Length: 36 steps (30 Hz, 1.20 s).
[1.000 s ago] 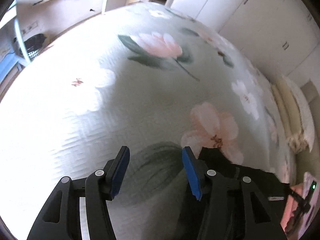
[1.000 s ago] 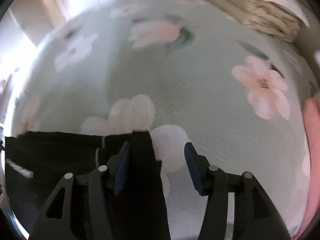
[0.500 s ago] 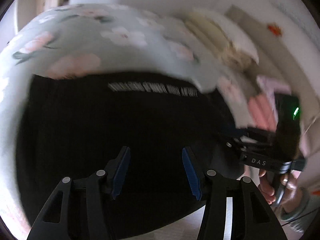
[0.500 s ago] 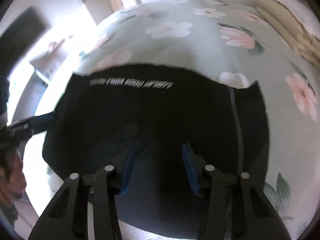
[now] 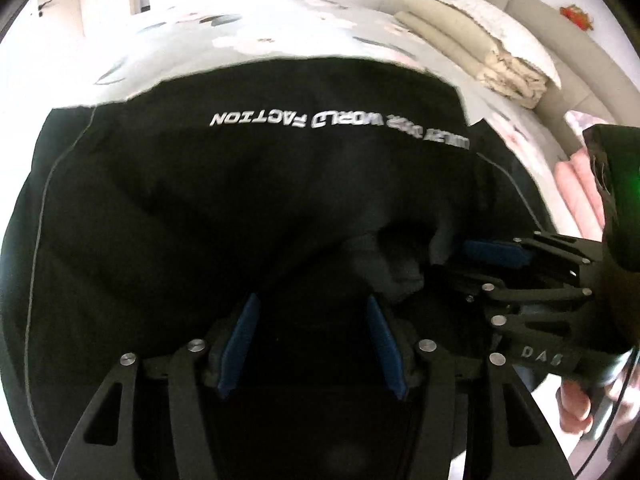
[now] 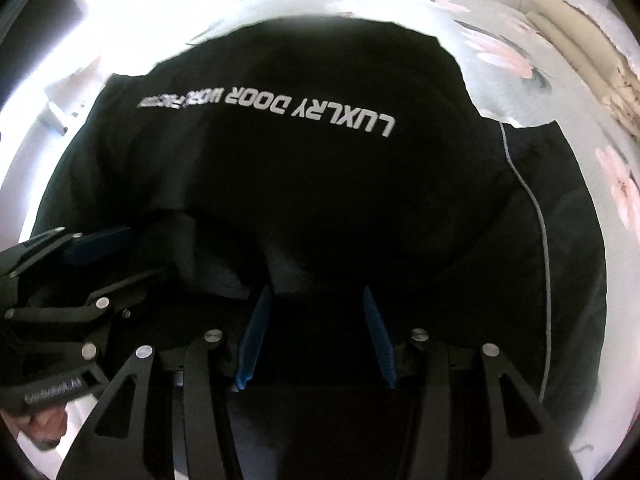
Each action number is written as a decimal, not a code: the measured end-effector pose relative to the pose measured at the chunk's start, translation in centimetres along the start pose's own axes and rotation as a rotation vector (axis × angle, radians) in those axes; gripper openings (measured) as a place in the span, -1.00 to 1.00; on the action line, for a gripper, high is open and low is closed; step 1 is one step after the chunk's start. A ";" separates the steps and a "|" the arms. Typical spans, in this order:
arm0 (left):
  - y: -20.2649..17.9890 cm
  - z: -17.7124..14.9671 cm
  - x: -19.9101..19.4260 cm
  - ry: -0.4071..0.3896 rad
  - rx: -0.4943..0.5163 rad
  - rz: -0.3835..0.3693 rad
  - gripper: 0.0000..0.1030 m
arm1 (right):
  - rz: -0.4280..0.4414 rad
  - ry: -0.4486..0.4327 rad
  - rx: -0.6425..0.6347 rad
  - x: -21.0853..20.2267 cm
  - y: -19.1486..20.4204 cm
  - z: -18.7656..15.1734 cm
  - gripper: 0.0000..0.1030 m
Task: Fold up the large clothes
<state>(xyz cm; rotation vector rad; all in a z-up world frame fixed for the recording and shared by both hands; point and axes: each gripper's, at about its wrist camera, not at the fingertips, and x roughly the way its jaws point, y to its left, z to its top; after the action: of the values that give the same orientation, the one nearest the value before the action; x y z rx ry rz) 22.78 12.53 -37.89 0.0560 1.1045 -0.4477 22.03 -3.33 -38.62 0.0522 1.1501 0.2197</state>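
A black garment (image 5: 240, 200) with a line of white lettering lies spread on the floral bedspread (image 5: 240, 40). My left gripper (image 5: 312, 304) points down at its near edge. The blue pads stand apart and are opening, with dark cloth below them and nothing pinched. My right gripper (image 6: 316, 292) hangs over the same bunched near edge of the garment (image 6: 320, 200), its pads apart with no grip on the cloth. The two sit close side by side: the right gripper (image 5: 472, 264) shows at the right of the left wrist view, the left gripper (image 6: 120, 264) at the left of the right wrist view.
Folded beige bedding (image 5: 460, 40) lies at the far right of the bed, also seen as bedding (image 6: 592, 52). Something pink (image 5: 576, 184) sits behind the right gripper. A hand (image 5: 576, 408) holds the right gripper's handle. White cupboards and walls ring the bed.
Both grippers swung from the bare bedspread beside the garment onto the black garment and came close together at its near edge. The right pads stand slightly narrower than a second ago.
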 end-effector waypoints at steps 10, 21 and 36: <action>3.8 -1.1 -2.8 -0.006 -0.084 -0.063 0.13 | 0.014 -0.017 0.137 -3.6 -6.6 -3.0 -0.01; 10.2 -0.7 -6.5 0.003 -0.218 -0.088 0.28 | 0.119 -0.044 0.406 -8.3 -15.8 -5.7 0.64; 24.8 -3.0 -2.3 0.090 -0.629 -0.298 0.52 | 0.420 0.089 0.585 -1.8 -22.0 -10.3 0.79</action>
<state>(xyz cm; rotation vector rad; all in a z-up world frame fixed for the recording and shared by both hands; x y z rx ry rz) 28.70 36.63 -41.58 -0.6534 1.3070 -0.3466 15.15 -25.98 -44.58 0.8117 1.2523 0.2509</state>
